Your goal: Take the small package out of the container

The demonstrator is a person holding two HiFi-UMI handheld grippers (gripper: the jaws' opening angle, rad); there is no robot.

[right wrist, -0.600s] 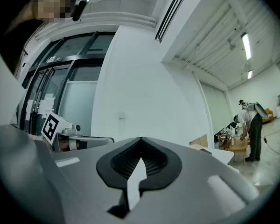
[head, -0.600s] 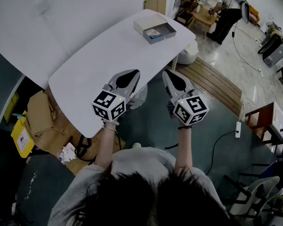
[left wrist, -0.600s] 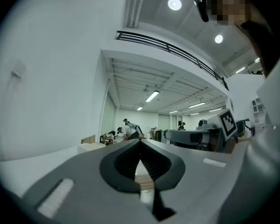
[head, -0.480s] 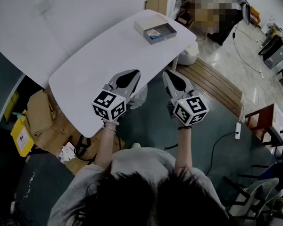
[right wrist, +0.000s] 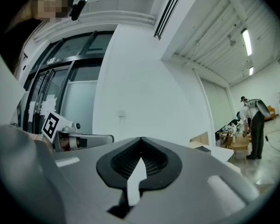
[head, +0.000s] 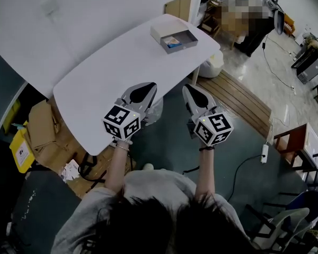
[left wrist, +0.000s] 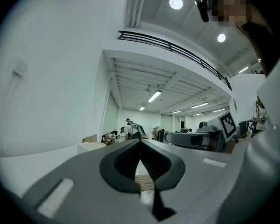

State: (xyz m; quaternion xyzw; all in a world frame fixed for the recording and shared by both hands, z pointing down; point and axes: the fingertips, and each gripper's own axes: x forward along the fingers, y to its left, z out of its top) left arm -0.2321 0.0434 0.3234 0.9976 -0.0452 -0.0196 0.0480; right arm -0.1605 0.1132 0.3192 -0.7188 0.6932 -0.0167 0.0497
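- Head view: light falls from above. My table (head: 95,78) reads near white and evenly lit. The floor (head: 238,142) is dim, and the lower left corner sinks into shadow.
- Head view: sharp. The markers on my left gripper (head: 150,84) and right gripper (head: 187,87) are crisp, with no motion blur.
- Left gripper view: round lamps (left wrist: 176,3) bloom white, and strip lights (left wrist: 154,96) are bright further back.
- Right gripper view: a strip light (right wrist: 246,41) glares overhead. The wall (right wrist: 144,92) is pale and flat.
- Both gripper views: strong fisheye bending and black corners. The nearest parts along the bottom edge are soft.
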